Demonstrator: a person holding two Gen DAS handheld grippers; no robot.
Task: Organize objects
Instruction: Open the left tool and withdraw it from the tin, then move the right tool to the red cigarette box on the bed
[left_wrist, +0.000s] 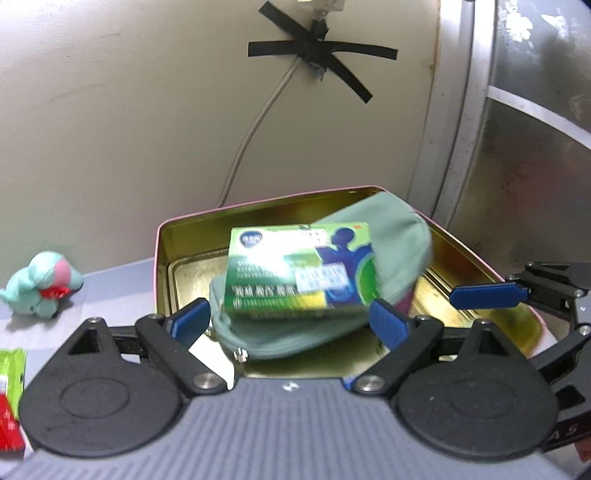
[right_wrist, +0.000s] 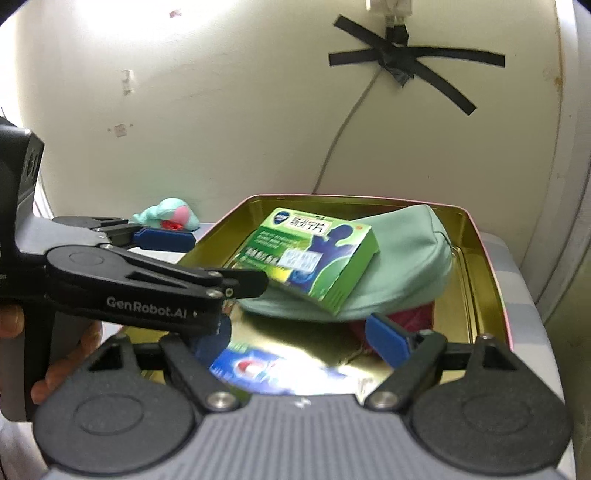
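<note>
A gold-lined tin with a pink rim (left_wrist: 162, 258) (right_wrist: 487, 266) holds a pale green zip pouch (left_wrist: 399, 236) (right_wrist: 410, 258). A green medicine box (left_wrist: 295, 273) (right_wrist: 314, 258) lies tilted on the pouch. My left gripper (left_wrist: 288, 323) is open, its blue pads flanking the box's near edge without pressing it. It also enters the right wrist view from the left (right_wrist: 227, 260). My right gripper (right_wrist: 299, 338) is open over the tin's near part, above a blue and white packet (right_wrist: 258, 369). One of its fingers (left_wrist: 484, 295) shows at the tin's right rim. Something red (right_wrist: 410, 317) peeks from under the pouch.
A teal and pink plush toy (left_wrist: 40, 284) (right_wrist: 170, 216) sits on the table left of the tin. A green and red packet (left_wrist: 11, 387) lies at the left edge. A cable taped to the wall (left_wrist: 314, 55) hangs behind the tin. A metal frame (left_wrist: 476, 110) stands to the right.
</note>
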